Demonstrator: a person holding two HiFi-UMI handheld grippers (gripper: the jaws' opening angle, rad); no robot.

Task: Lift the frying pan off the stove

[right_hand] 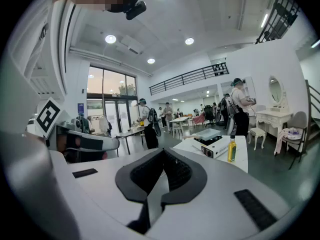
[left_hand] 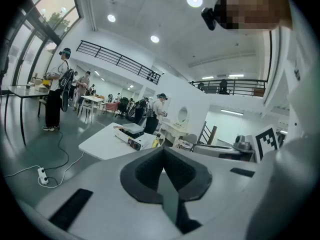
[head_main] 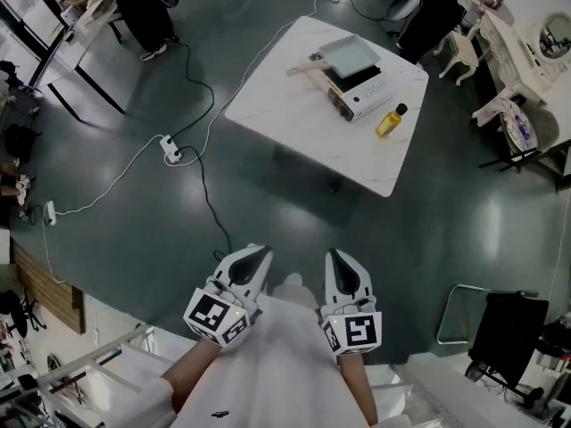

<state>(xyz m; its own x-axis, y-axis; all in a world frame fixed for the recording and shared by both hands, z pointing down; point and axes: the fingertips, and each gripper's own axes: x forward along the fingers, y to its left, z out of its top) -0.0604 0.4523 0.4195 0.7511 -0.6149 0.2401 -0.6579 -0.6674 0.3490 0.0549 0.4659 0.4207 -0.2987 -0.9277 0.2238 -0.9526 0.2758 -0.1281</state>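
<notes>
Frying pan (head_main: 350, 54) – a square grey pan – sits on top of the stove (head_main: 364, 90), which stands on the white table (head_main: 294, 119) at the far side of the open floor. Both grippers are well apart from it, held close to the person's body.

**Gripper state**
- Left gripper (head_main: 252, 263): jaws pressed together, nothing between them.
- Right gripper (head_main: 344, 273): jaws pressed together, nothing between them.

**Governing relation**
- In the head view the pan lies ahead of both grippers, almost in line with the right one and off to the right of the left one.
- The right gripper view shows the pan (right_hand: 209, 134) ahead and right of centre. The left gripper view shows it (left_hand: 131, 128) ahead and left of centre.
- The pan's long axis follows its wooden handle (head_main: 307, 66), which juts off the stove toward the table's left side – the left gripper's side.
- Judgement: the right gripper is slightly nearer the pan body, while the handle end favours the left. Either must first cross the floor to the table and open.

**Adjacent item**
- A yellow bottle (head_main: 390, 121) with a dark cap lies on the table just beside the stove's right end.

**Markings**
- No brand or text is legible. The stove's front panel and the bottle are too small to read, and the gripper cubes carry only square black-and-white markers.
</notes>
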